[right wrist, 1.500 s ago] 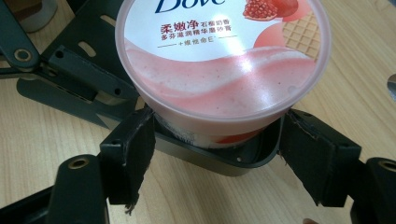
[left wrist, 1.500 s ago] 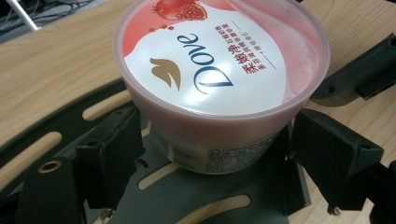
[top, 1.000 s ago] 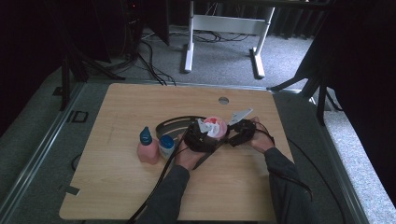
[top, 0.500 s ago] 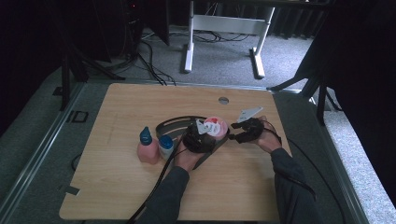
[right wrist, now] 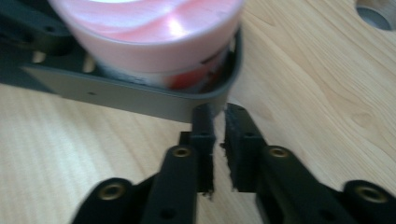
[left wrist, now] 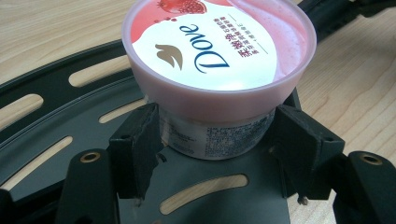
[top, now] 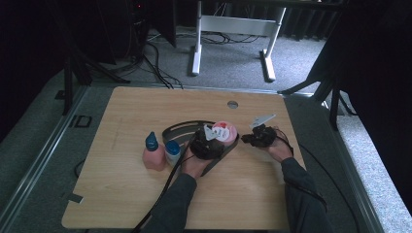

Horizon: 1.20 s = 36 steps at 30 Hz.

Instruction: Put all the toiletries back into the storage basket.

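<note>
A: On the bench [top: 145, 204], mid-surface — item one: a pink tub [left wrist: 219, 56] with a "Dove" lid, standing upright on a black slotted tray [left wrist: 56, 126].

B: Noted. What is gripping it?

A: The left hand-held gripper [left wrist: 215, 135]. Its jaws are sitting either side of the tub's lower body, just under the wide lid, and the pads are pressing against the label — clamped on the tub. The jaws have just been closing a little, with the tub between them. In the high view the left hand-held gripper [top: 208, 144] is lying at the near side of the tub [top: 224, 131].

B: Item two, the right hand-held gripper?

A: The right hand-held gripper [right wrist: 219, 126] is resting close to the tray's rim [right wrist: 140, 100], tips nearly touching it. Its jaws have just been closing and are now standing together, nothing between them.

B: Other stock?

A: Left of the tray, a pink bottle with a blue cap [top: 153, 153] and a small white bottle with a blue cap [top: 172, 150], standing side by side.
</note>
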Motion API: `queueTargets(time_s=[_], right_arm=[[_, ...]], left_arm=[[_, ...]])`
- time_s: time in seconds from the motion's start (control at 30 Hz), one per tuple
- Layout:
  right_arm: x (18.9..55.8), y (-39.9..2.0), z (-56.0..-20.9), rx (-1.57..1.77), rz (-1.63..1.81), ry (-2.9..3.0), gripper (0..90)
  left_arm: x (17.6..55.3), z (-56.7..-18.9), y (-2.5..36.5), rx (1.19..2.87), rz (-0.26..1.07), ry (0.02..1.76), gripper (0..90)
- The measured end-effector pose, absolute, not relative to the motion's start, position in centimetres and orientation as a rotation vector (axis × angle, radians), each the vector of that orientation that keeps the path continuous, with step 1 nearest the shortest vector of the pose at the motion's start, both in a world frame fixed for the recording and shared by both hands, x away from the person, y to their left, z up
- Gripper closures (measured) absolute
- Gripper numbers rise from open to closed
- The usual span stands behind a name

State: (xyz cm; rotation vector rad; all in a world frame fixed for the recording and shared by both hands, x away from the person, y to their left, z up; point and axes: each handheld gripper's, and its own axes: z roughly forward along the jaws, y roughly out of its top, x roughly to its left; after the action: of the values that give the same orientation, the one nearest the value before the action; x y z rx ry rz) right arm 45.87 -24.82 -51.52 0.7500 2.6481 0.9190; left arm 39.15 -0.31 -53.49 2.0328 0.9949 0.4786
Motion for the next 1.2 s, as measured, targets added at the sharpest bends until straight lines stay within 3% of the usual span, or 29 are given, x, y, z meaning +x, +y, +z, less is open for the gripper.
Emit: queueTargets(time_s=[0.3, 1.2], right_arm=[[47.3, -23.8, -52.6, 0.908, 0.822, 2.564, 90.0], [46.8, -24.4, -52.8, 0.818, 0.919, 2.627, 88.2]], left_arm=[[39.2, -53.5, -0.3, 2.033, 0.477, 0.987, 37.8], [37.5, -53.3, -0.6, 2.046, 0.482, 0.951, 43.4]])
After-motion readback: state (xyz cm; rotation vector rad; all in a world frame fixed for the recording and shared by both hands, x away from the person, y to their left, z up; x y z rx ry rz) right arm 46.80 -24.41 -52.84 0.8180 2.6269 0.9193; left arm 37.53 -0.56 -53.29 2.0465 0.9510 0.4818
